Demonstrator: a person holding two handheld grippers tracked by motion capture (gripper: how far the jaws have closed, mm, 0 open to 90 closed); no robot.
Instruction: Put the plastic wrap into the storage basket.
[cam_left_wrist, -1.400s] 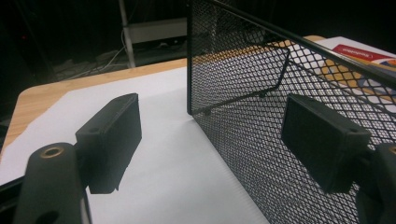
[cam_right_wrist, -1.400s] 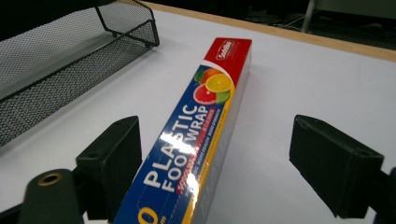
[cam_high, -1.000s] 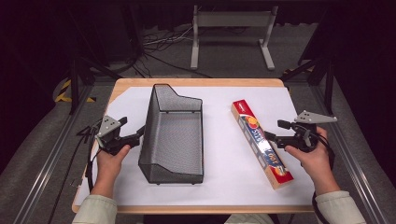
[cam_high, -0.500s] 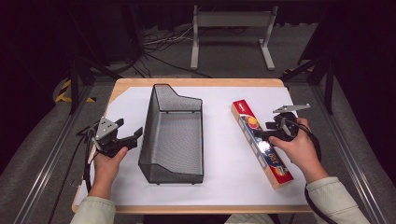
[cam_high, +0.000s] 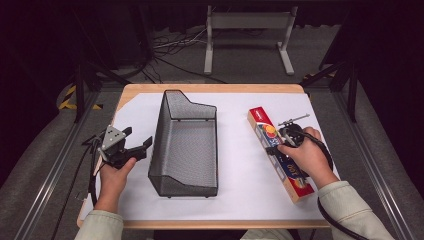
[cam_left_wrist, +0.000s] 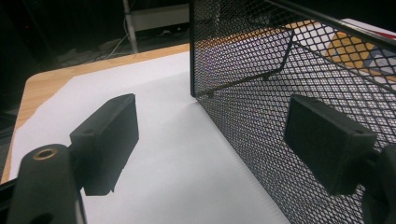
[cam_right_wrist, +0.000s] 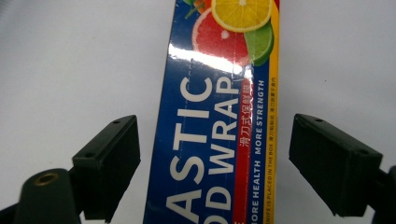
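A long plastic wrap box (cam_high: 280, 150), blue and red with citrus fruit printed on it, lies on the white sheet at the right. My right gripper (cam_high: 278, 148) points down over its middle, open, a jaw on each side of the box (cam_right_wrist: 219, 121) with gaps on both sides. A black wire mesh basket (cam_high: 186, 145) stands in the middle of the table. My left gripper (cam_high: 140, 147) is open just left of the basket's left wall (cam_left_wrist: 289, 107), low over the sheet, with nothing between its jaws.
The white sheet (cam_high: 240, 170) covers most of the wooden table (cam_high: 135, 90). Black cables trail off the table's left edge from the left gripper. A metal stand (cam_high: 247, 30) and cables are on the floor beyond the far edge. Dark rails flank the table.
The right gripper has swung from the box's right side to above its middle and tipped down over it. The left gripper has moved slightly nearer the front edge.
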